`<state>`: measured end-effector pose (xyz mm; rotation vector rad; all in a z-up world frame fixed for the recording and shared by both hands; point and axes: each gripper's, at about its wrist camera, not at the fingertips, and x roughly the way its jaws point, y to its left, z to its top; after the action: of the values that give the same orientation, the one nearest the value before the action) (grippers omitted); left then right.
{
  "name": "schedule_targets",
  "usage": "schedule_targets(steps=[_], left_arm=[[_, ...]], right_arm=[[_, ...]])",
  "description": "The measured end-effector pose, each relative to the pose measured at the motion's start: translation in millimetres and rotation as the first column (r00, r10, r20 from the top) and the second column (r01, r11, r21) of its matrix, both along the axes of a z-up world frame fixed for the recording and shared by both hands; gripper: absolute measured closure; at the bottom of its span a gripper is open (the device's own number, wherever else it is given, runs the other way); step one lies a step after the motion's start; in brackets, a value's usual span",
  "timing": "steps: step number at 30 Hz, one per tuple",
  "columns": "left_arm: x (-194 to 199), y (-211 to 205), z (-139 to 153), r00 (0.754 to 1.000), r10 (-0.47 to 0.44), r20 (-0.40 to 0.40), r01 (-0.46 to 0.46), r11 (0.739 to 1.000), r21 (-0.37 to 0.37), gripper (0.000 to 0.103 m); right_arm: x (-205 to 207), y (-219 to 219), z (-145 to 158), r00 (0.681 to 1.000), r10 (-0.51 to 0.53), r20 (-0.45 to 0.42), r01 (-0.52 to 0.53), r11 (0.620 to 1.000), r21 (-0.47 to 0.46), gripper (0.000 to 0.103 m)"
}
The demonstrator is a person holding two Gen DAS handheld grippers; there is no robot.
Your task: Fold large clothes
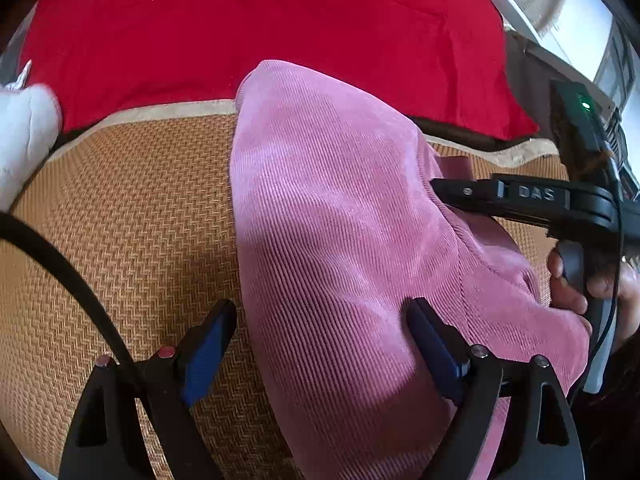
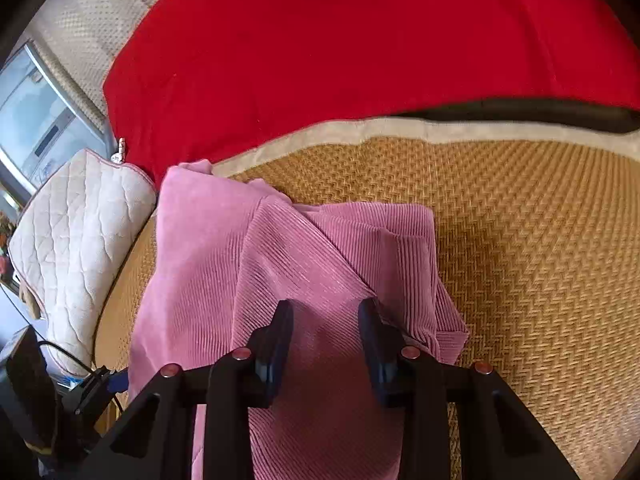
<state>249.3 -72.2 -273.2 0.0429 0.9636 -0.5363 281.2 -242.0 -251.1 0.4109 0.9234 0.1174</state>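
Note:
A pink corduroy garment (image 1: 340, 200) lies folded in layers on a woven straw mat (image 1: 140, 220). My left gripper (image 1: 322, 306) is open wide and straddles the garment's near left edge, one finger over the mat and the other over the cloth. The right gripper's finger (image 1: 472, 194) comes in from the right, its tip against the garment's side, and a person's hand (image 1: 572, 292) holds its handle. In the right wrist view the right gripper (image 2: 326, 308) hangs over the garment (image 2: 224, 240) with its jaws partly apart and smooth cloth showing in the gap.
A red cloth (image 1: 260, 32) covers the far side beyond the mat's pale border. A white quilted cushion (image 2: 80, 232) sits left of the garment in the right wrist view. A black cable (image 1: 60, 264) crosses the mat (image 2: 520, 240). A window (image 2: 36, 120) is at far left.

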Motion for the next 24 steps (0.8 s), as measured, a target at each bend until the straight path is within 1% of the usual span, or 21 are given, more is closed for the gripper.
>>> schedule_targets(steps=[3,5,8,11,13,15,16,17,19,20,21,22,24], left_arm=[[-9.8,8.6,11.9,0.999,0.004,0.035,-0.005,1.0,0.013,0.015],[-25.6,9.8,24.8,0.996,0.002,0.09,-0.004,1.0,0.021,0.015],[-56.9,22.2,37.6,0.989,0.021,0.144,-0.025,0.999,0.026,0.015],[-78.7,30.2,39.0,0.988,0.037,0.152,-0.043,0.999,0.033,0.015],[-87.1,29.5,30.7,0.988,0.047,0.148,-0.058,0.995,0.075,0.015],[-88.1,25.7,20.5,0.99,0.052,0.128,-0.066,0.992,0.108,0.015],[-85.6,14.6,14.4,0.993,0.055,0.109,-0.067,0.991,0.114,0.014],[-83.5,14.6,9.5,0.994,0.058,0.088,-0.067,0.991,0.113,0.013],[-77.4,19.0,6.5,0.996,0.079,0.045,-0.082,0.993,0.084,0.013],[-76.0,21.8,10.2,0.996,0.089,0.032,-0.091,0.993,0.074,0.013],[-76.7,23.8,14.8,0.995,0.095,0.03,-0.097,0.993,0.072,0.013],[-79.9,26.1,23.1,0.994,0.103,0.047,-0.106,0.991,0.077,0.013],[-87.0,29.8,39.0,0.989,0.118,0.091,-0.127,0.987,0.097,0.013]], right_arm=[[-17.6,-0.2,16.6,1.0,0.004,0.029,-0.004,1.0,-0.015,0.066],[-38.0,5.0,32.1,0.998,0.011,0.062,-0.009,1.0,-0.029,0.066],[-79.7,14.6,56.6,0.99,0.068,0.123,-0.059,0.996,-0.073,0.066],[-114.4,32.8,66.9,0.977,0.153,0.146,-0.135,0.983,-0.124,0.066],[-129.9,44.1,63.4,0.974,0.182,0.133,-0.163,0.976,-0.143,0.066],[-135.1,52.8,48.0,0.976,0.199,0.086,-0.186,0.973,-0.14,0.066],[-132.6,56.3,37.2,0.979,0.194,0.057,-0.183,0.971,-0.152,0.066],[-129.8,58.2,20.6,0.984,0.178,0.012,-0.175,0.972,-0.155,0.066],[-128.0,54.6,6.0,0.987,0.158,-0.014,-0.158,0.981,-0.112,0.066],[-128.3,51.2,5.6,0.989,0.15,-0.009,-0.151,0.985,-0.086,0.066],[-129.9,50.0,9.9,0.989,0.149,-0.007,-0.15,0.986,-0.079,0.066],[-132.1,49.5,16.4,0.989,0.149,-0.003,-0.149,0.986,-0.08,0.066],[-139.7,48.6,34.4,0.99,0.141,0.018,-0.139,0.985,-0.102,0.062]])
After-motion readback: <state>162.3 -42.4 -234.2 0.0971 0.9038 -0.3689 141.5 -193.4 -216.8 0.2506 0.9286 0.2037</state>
